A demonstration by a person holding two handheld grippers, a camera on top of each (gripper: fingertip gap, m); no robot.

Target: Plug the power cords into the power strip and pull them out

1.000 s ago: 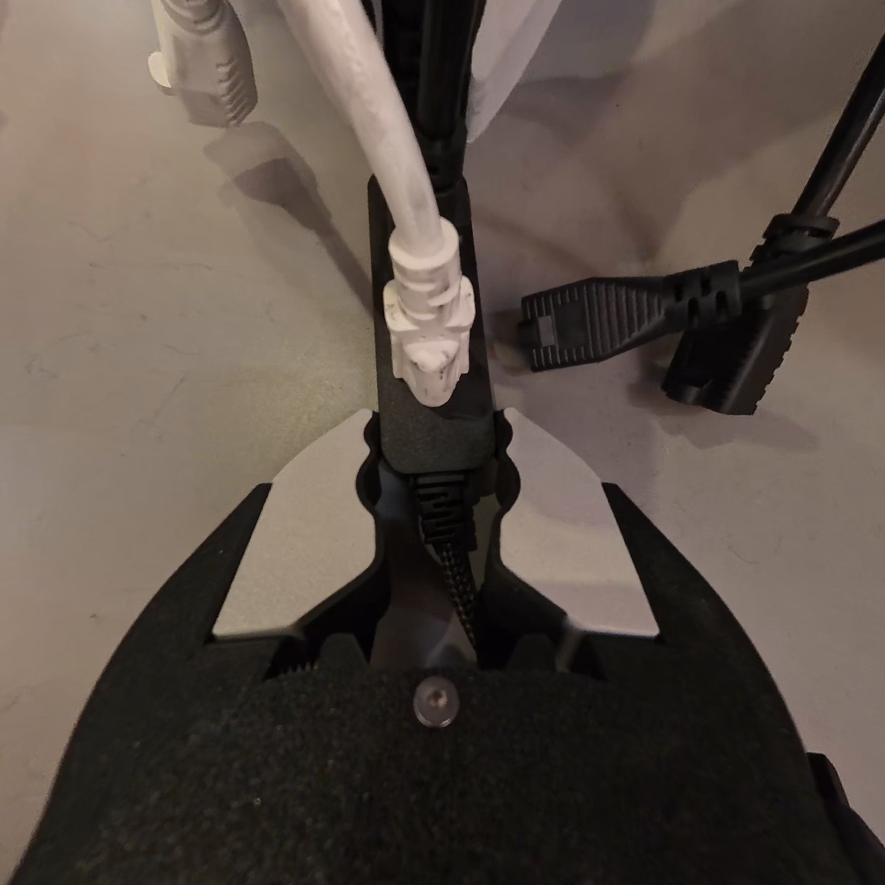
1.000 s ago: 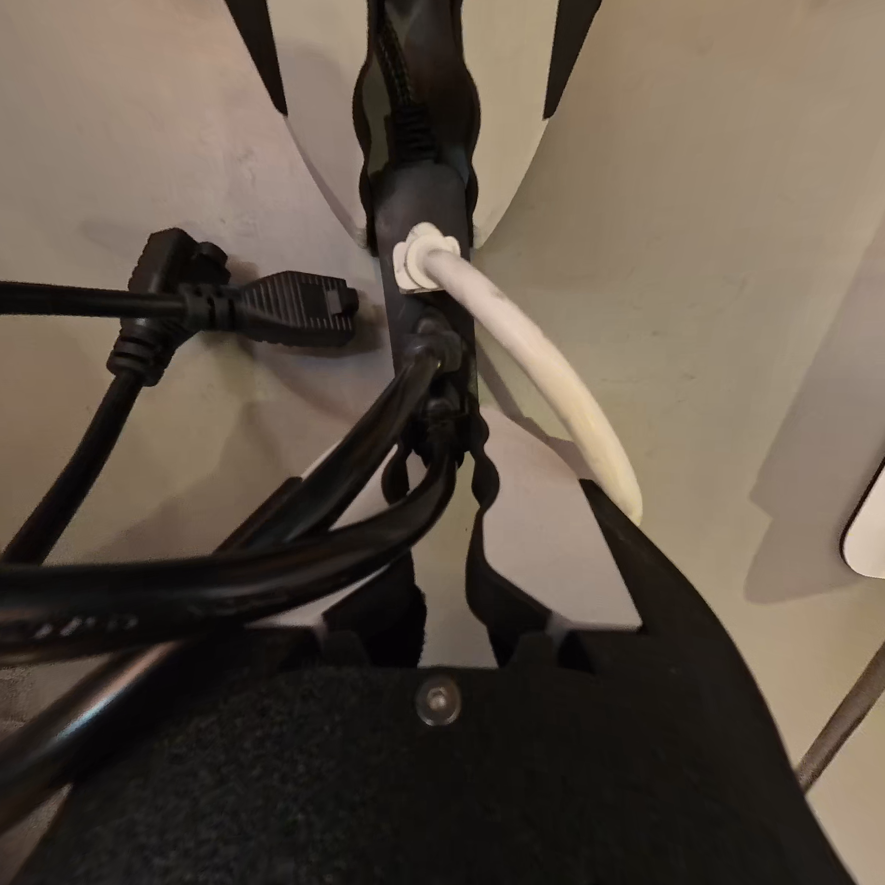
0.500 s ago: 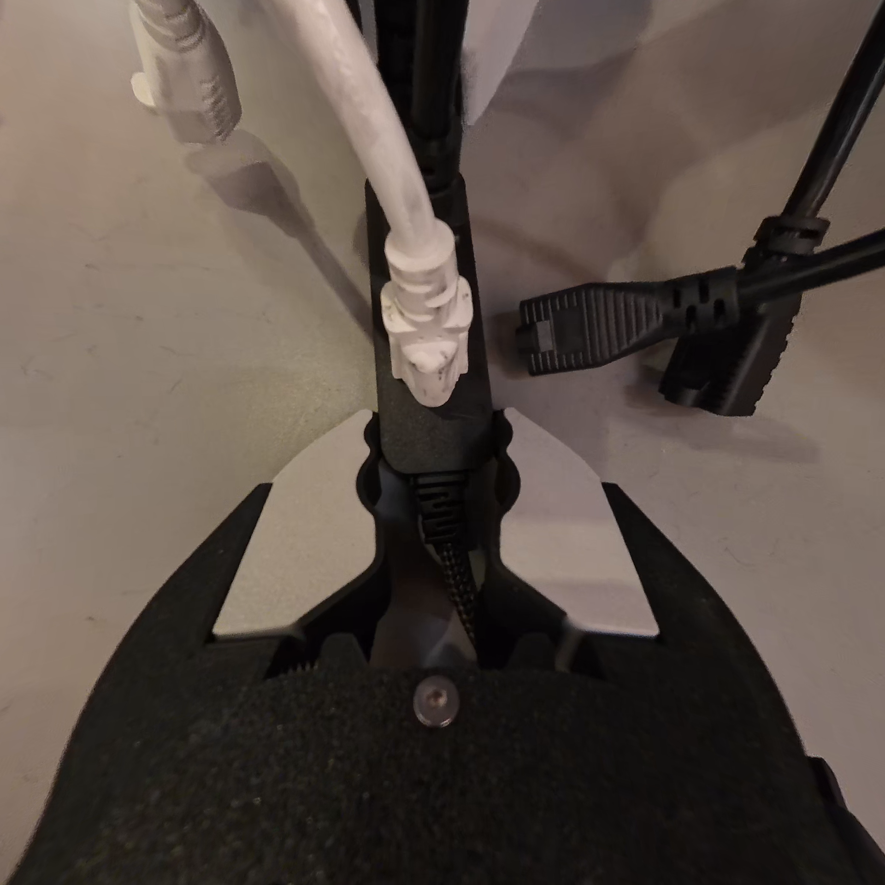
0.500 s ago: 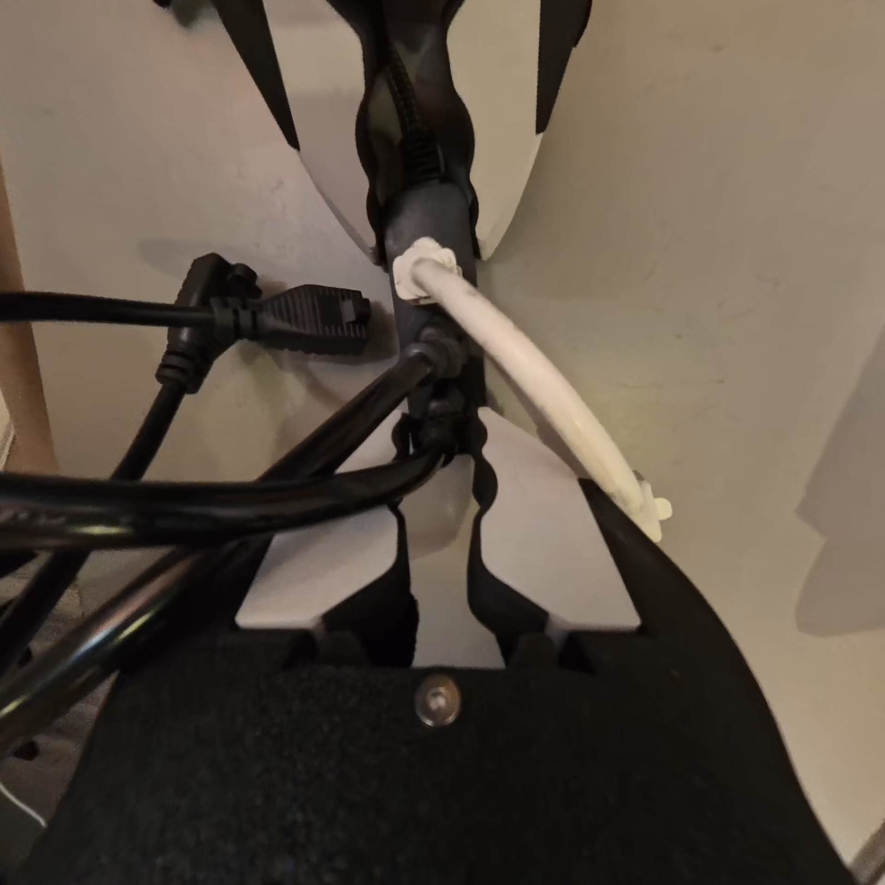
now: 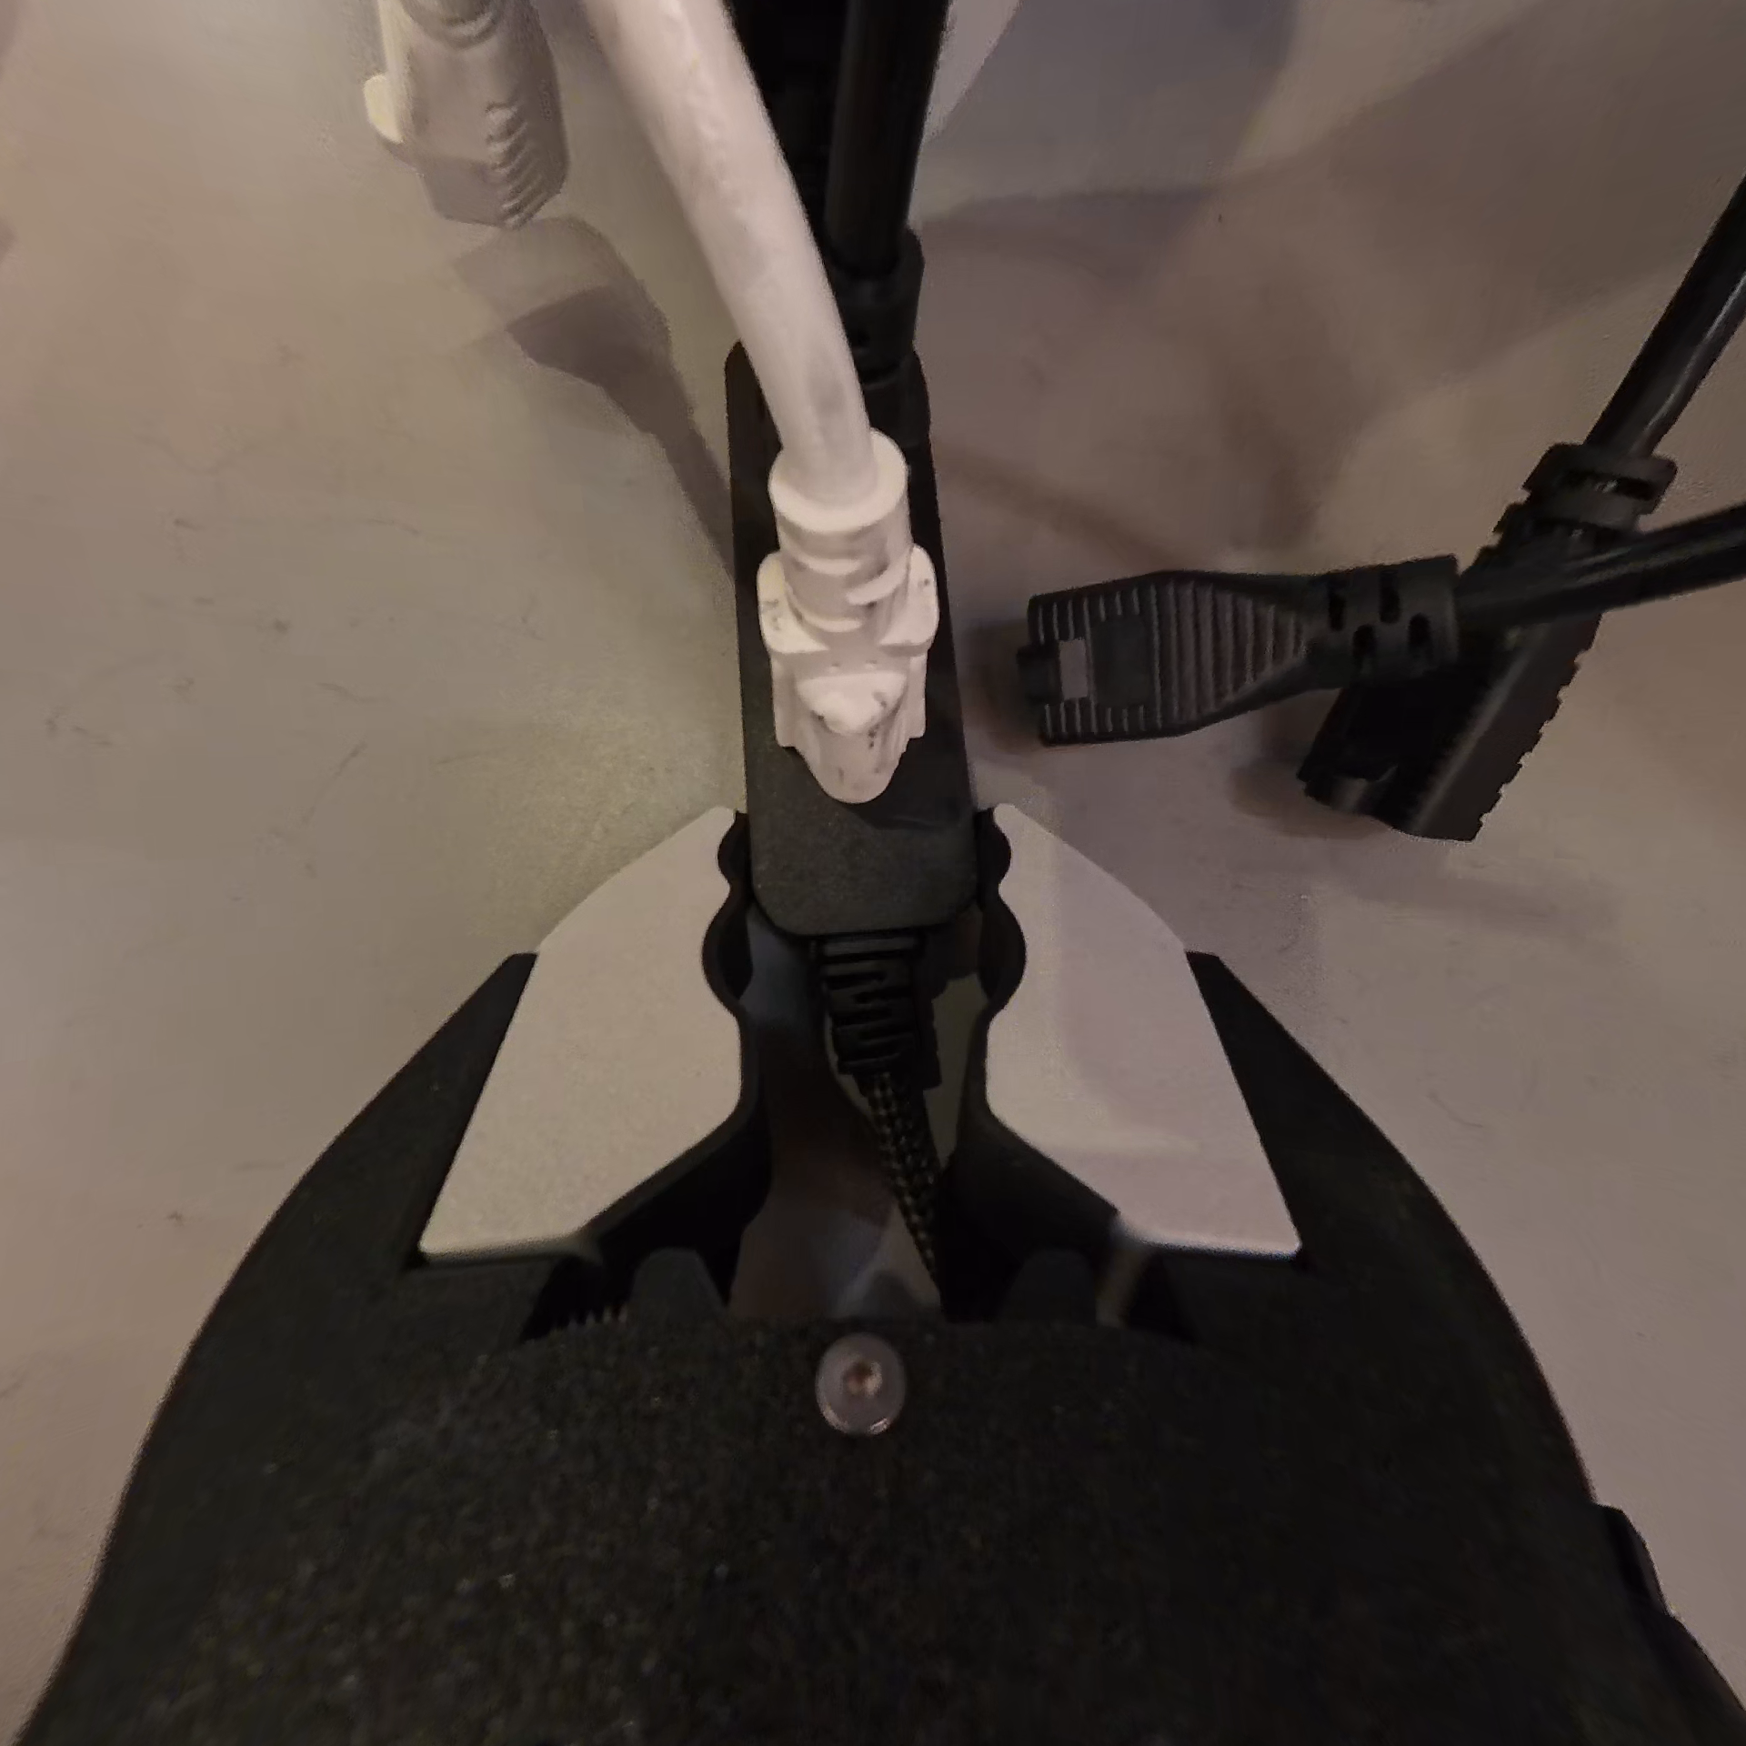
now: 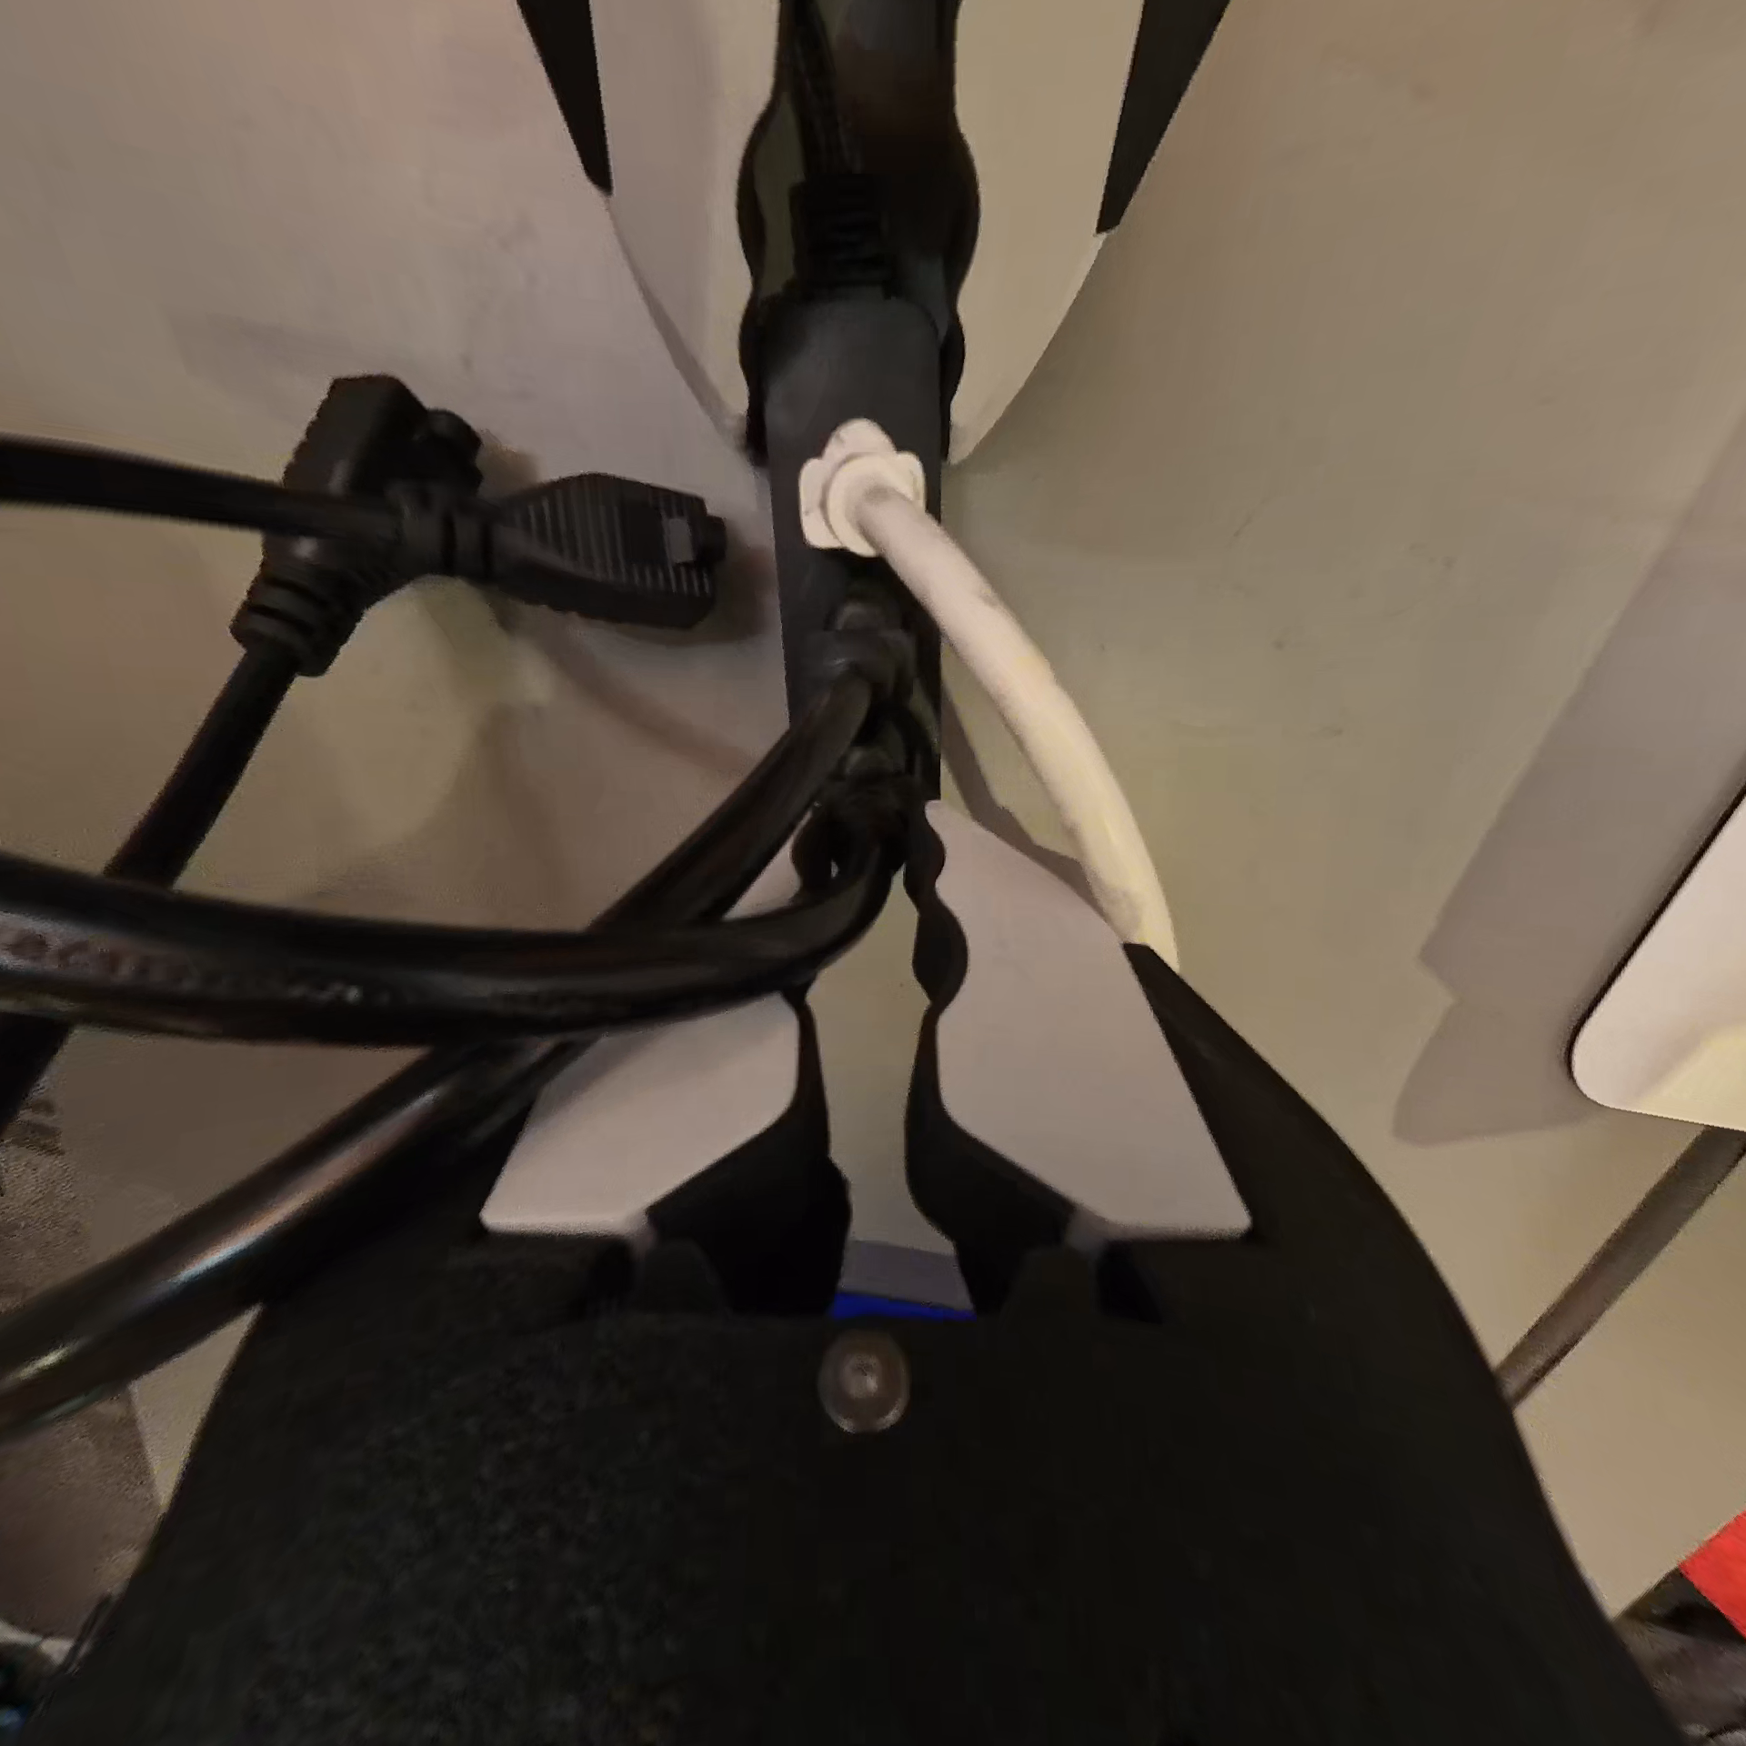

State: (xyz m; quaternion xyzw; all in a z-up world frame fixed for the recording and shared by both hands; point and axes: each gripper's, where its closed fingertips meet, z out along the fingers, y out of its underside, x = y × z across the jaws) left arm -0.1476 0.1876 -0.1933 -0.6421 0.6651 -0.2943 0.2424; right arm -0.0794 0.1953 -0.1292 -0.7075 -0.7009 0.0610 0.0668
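Observation:
A narrow black power strip (image 5: 850,855) lies on a pale table. My left gripper (image 5: 855,879) is shut on its near end, where its braided cord (image 5: 907,1162) comes out. A white plug (image 5: 846,661) with a white cord sits in the strip. It also shows in the right wrist view (image 6: 855,487). Beyond it two black plugs (image 5: 883,312) sit in the strip. My right gripper (image 6: 864,850) comes from the opposite end, its jaws nearly together on the nearest black plug (image 6: 864,775). The black cords (image 6: 472,964) cross its left finger and hide it.
Two loose black cord connectors (image 5: 1209,652) (image 5: 1436,746) lie right of the strip. A loose white connector (image 5: 472,123) shows at the far left. In the right wrist view a white slab's corner (image 6: 1682,992) and a metal rod (image 6: 1606,1257) are on the right. Tip to tip, the grippers are about 10 cm apart.
The right wrist view swung left and came back. The loose white connector drifted right in the left wrist view. The strip, its plugs and the left gripper kept their places.

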